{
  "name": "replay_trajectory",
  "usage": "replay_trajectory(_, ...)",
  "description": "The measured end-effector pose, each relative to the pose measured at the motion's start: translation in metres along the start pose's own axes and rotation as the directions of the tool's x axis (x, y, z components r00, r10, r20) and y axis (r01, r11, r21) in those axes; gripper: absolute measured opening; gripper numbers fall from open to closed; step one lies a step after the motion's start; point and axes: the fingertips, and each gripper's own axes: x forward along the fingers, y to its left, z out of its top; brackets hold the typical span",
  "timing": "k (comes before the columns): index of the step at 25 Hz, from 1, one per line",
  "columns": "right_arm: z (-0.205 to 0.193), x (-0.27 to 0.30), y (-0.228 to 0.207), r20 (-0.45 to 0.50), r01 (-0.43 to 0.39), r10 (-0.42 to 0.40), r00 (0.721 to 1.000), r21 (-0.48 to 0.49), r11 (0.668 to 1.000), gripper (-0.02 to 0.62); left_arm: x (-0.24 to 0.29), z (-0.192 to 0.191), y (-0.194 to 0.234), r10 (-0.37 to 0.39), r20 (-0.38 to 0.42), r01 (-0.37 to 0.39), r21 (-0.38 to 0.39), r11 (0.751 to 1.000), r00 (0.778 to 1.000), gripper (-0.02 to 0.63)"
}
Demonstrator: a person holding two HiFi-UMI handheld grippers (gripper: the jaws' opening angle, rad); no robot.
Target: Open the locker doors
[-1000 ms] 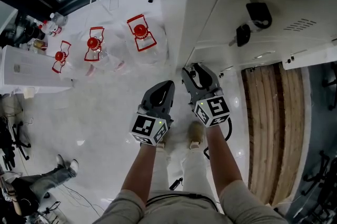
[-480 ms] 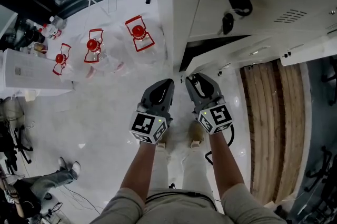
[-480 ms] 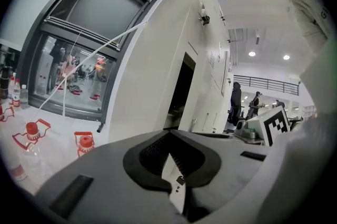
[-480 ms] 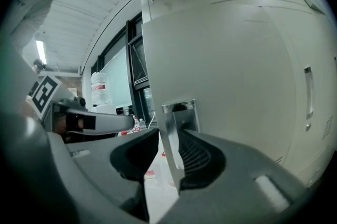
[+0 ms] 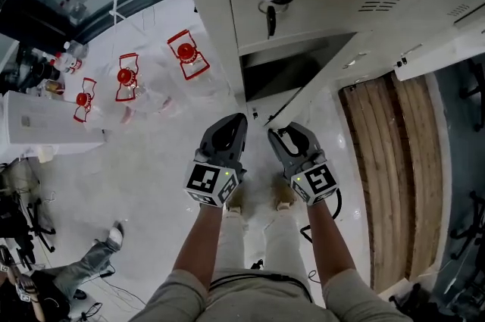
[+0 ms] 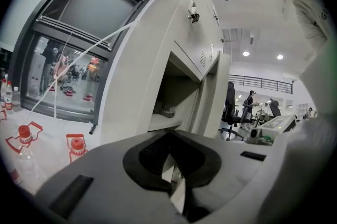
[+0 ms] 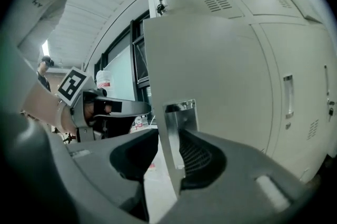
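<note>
The lower locker door [image 5: 318, 82] stands partly swung out from the white lockers, and its dark compartment [image 5: 284, 70] shows behind it. My right gripper [image 5: 279, 132] is at the door's free edge. In the right gripper view the door [image 7: 226, 75] passes between the jaws beside its metal handle recess [image 7: 176, 123]. The right gripper [image 7: 168, 138] has just closed on that edge and then eased slightly. My left gripper [image 5: 233, 120] hangs just left of the door, shut and empty. The left gripper view has the left gripper [image 6: 169, 136] facing the open compartment [image 6: 174, 96].
A key bunch [image 5: 271, 10] hangs from the lock of the upper locker door. Clear water bottles with red handles [image 5: 186, 51] stand on the floor at the left, near a white cabinet [image 5: 38, 116]. A wooden strip [image 5: 394, 161] runs along the right. Someone's leg [image 5: 98, 256] shows lower left.
The locker door has swung further out, from barely ajar to well open. My right gripper has come back towards me with its edge. The left gripper has hardly moved.
</note>
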Motion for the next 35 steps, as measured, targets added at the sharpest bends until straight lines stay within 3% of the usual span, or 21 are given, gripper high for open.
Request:
replay_trajectory(10, -0.007, -0.065, -0.015, 0.012, 0.117, -0.117, 0.993, -0.008, 0.993, 0.130, 0.015, -0.007, -0.034, -0.109, -0.028, 0.110, 0.040, 0.993, 0.994, -0.002)
replay_trajectory(15, -0.014, -0.097, -0.026, 0.035, 0.194, -0.196, 0.980, 0.041, 0.980, 0.121, 0.022, -0.008, -0.047, -0.147, -0.045, 0.149, 0.054, 0.987, 0.988, -0.002)
replay_trajectory(25, -0.022, -0.156, -0.057, 0.074, 0.385, -0.401, 0.913, 0.169, 0.907, 0.103, 0.030, -0.010, -0.072, -0.221, -0.072, 0.226, 0.078, 0.971, 0.973, -0.002)
replay_trajectory(35, -0.025, -0.190, -0.083, 0.085, 0.494, -0.529, 0.844, 0.260, 0.830, 0.080, 0.036, -0.009, -0.079, -0.231, -0.078, 0.236, 0.073, 0.969, 0.970, -0.002)
